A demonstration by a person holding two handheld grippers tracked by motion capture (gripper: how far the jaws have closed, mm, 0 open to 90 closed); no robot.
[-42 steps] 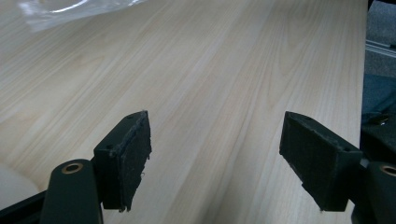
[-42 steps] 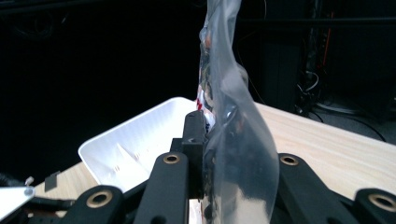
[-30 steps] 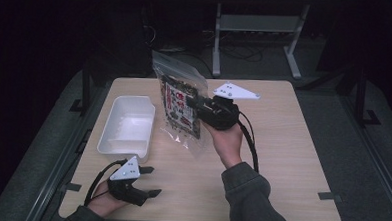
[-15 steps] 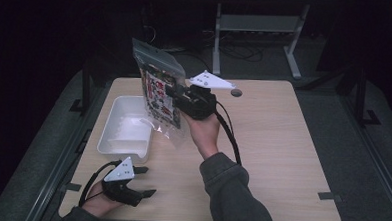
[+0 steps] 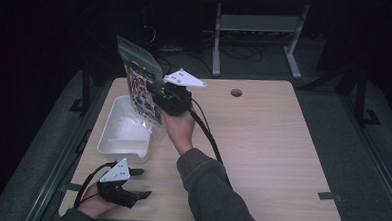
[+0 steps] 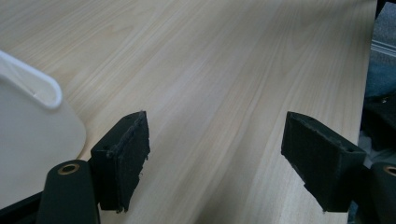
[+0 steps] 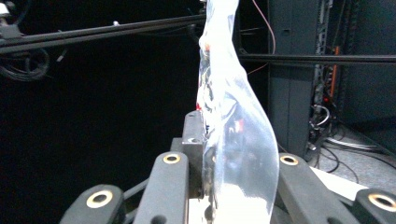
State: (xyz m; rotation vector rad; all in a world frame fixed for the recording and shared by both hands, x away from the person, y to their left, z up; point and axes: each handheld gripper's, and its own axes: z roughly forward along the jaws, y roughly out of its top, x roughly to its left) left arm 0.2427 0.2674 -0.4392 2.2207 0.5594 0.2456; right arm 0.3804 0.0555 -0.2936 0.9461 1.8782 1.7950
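Pale wooden table under a dark room, and beside the left gripper's spread, empty jaws sits the white tray, nothing clearly inside it. Up above that tray, the right gripper has its jaws clamped on a clear printed bag, held upright.

There was one clear printed bag, one white tray, and two hand-held grippers: the left hand-held gripper and the right hand-held gripper.
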